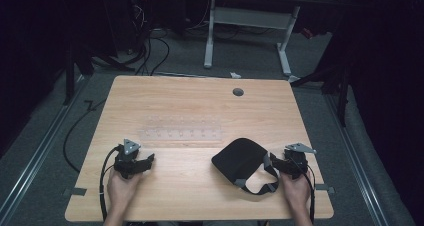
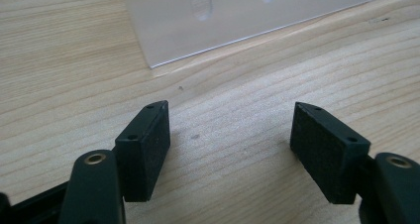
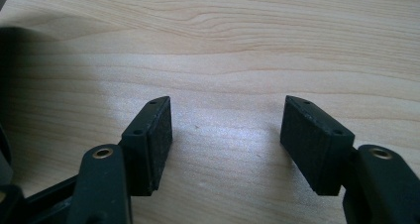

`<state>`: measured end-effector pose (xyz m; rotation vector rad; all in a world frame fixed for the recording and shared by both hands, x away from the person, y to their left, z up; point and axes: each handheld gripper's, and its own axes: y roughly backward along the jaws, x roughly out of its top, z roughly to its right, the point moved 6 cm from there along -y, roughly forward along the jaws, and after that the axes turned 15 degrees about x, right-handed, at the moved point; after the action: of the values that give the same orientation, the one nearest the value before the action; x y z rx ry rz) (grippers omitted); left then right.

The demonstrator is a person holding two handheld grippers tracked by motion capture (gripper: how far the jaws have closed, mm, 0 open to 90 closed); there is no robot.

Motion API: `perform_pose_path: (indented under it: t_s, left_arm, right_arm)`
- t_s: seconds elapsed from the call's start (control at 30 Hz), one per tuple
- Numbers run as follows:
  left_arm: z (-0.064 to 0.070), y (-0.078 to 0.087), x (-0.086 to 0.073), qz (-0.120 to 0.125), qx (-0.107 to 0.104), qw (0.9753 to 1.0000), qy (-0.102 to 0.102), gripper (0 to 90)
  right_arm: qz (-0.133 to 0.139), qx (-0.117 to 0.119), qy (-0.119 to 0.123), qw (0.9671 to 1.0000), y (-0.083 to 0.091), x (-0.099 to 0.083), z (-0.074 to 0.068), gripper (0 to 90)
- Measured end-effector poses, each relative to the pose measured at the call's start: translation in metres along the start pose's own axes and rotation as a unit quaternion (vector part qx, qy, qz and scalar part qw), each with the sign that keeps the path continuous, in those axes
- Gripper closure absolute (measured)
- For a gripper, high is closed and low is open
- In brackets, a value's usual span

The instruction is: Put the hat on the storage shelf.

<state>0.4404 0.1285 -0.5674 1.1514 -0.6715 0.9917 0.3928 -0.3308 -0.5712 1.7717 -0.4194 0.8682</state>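
Note:
A black padded object with straps and grey buckles [image 1: 240, 162] lies on the wooden table [image 1: 200, 101], right of centre near the front. A clear plastic rack with a row of small slots [image 1: 181, 129] lies flat at the table's middle. My left gripper [image 1: 149, 160] rests low at the front left, just in front of the rack's left end, its corner [image 2: 237, 16] ahead of the open, empty left gripper [image 2: 230, 122]. My right gripper [image 1: 274, 162] sits at the front right beside the black object's strap. The right gripper [image 3: 228, 116] is open over bare wood.
A round cable hole [image 1: 238, 92] is at the table's far right. Beyond the table stand a white desk frame [image 1: 247, 33] and loose cables on the floor [image 1: 150, 51]. A dark edge of the black object [image 3: 4, 85] borders the right gripper view's left.

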Motion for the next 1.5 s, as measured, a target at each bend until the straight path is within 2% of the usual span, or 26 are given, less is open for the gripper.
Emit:
perform_pose_path:
  t_s: [0.47, 0.8, 0.87, 1.0, 1.3, 1.5]
  left_arm:
    - [0.000, 0.000, 0.000, 0.000, 0.000, 1.0000, 0.000, 32.1]
    - [0.000, 0.000, 0.000, -0.001, -0.001, 1.0000, 0.000, 31.8]
    - [0.000, 0.000, 0.000, -0.001, -0.001, 1.0000, -0.001, 31.8]
    - [0.000, 0.000, 0.000, -0.001, -0.001, 1.0000, 0.000, 31.8]
    - [0.000, 0.000, 0.000, -0.001, -0.001, 1.0000, -0.001, 31.7]
    - [0.000, 0.000, 0.000, -0.001, -0.001, 1.0000, -0.001, 31.8]
  right_arm:
    - [-0.002, -0.002, 0.002, 1.0000, 0.000, 0.000, 0.000, 37.6]
    - [0.004, -0.004, -0.005, 1.0000, 0.001, 0.001, 0.003, 42.9]
    - [0.004, -0.006, -0.013, 0.9999, 0.002, 0.001, 0.003, 44.4]
    - [0.003, -0.007, -0.011, 0.9999, 0.005, 0.001, 0.004, 46.1]
    - [0.037, 0.011, -0.015, 0.9992, 0.026, 0.008, 0.000, 49.0]
    - [0.050, 0.027, -0.010, 0.9983, 0.037, 0.013, -0.008, 49.5]
